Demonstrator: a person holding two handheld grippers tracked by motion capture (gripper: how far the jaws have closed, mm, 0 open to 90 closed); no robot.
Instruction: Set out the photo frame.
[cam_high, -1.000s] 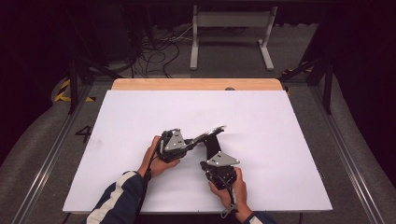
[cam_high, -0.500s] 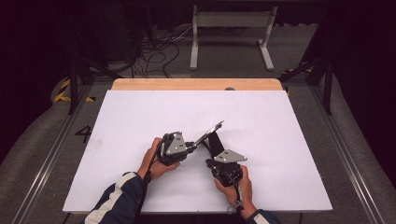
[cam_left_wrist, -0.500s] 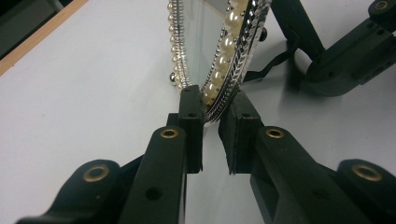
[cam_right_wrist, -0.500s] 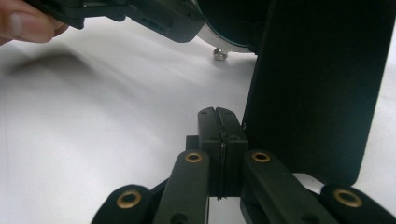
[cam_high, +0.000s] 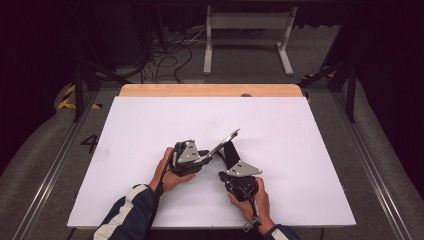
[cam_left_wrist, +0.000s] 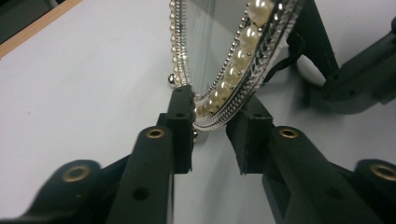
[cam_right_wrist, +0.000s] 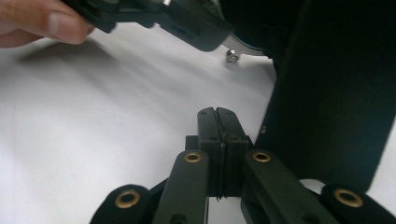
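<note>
The thing in play is a pearl-rimmed picture frame (cam_high: 224, 144), or perhaps a small mirror, standing tilted near the middle of the white table (cam_high: 300, 150) with its black easel back (cam_high: 231, 154) propped behind it. In the high view its long axis runs on a diagonal, rising from the left gripper (cam_high: 202, 156) up and away toward the far right. The left gripper (cam_left_wrist: 210, 126) has the frame's lower edge between its jaws, which stand narrow around the beaded rim (cam_left_wrist: 233, 60); whether the pads are actually pressing the rim or sit just off it, I cannot tell for certain, though it looks like a hold. The right gripper (cam_high: 231, 167) lies just to the near right of the frame, behind the easel back, and its jaws (cam_right_wrist: 218, 135) are pressed flat together on nothing, with the black back panel (cam_right_wrist: 327, 93) just beside them. So the left hand (cam_high: 167, 172) is the one on the frame, and any lift or tilt likely turns on that low corner grip.
</note>
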